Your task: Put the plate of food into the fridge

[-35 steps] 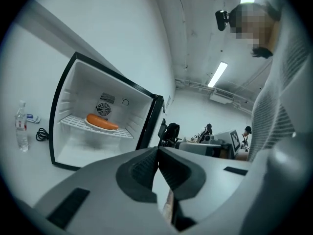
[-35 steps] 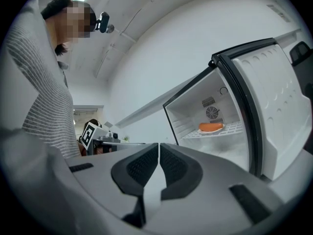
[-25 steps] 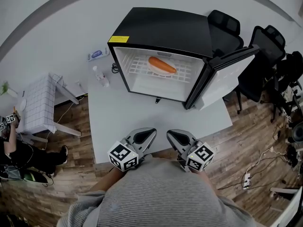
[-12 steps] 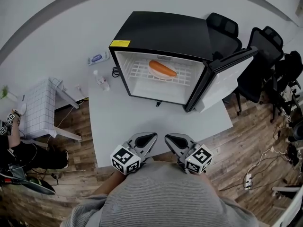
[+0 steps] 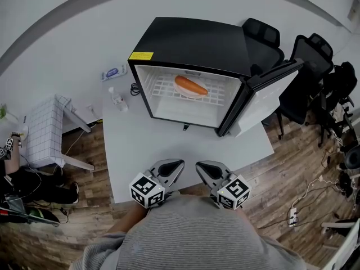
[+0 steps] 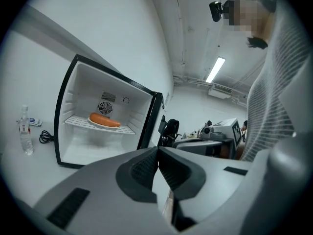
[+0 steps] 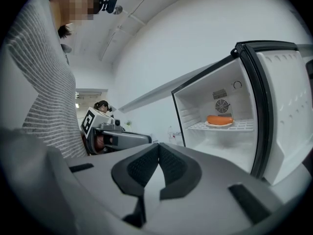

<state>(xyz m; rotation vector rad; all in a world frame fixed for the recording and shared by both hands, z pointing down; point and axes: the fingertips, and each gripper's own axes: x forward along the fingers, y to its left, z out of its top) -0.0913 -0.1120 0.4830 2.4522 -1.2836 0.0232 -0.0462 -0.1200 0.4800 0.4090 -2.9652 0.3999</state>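
A black mini fridge [image 5: 197, 41] stands on the white table [image 5: 163, 151] with its door [image 5: 264, 97] swung open to the right. On its wire shelf rests a white plate with an orange sausage [image 5: 190, 86], also seen as the plate of food [image 6: 103, 121] in the left gripper view and the plate [image 7: 219, 120] in the right gripper view. My left gripper [image 5: 179, 164] and right gripper [image 5: 199, 166] are held close to my body at the table's near edge, far from the fridge. Both are shut with nothing between the jaws.
A small clear bottle [image 5: 117, 98] and a black cable [image 5: 135, 87] lie left of the fridge. Black office chairs [image 5: 315, 55] stand to the right. A small white side table [image 5: 42, 129] is on the left, with a person seated by it.
Both grippers stay by my body at the table edge. The view has shifted slightly; the plate stays on the fridge shelf.
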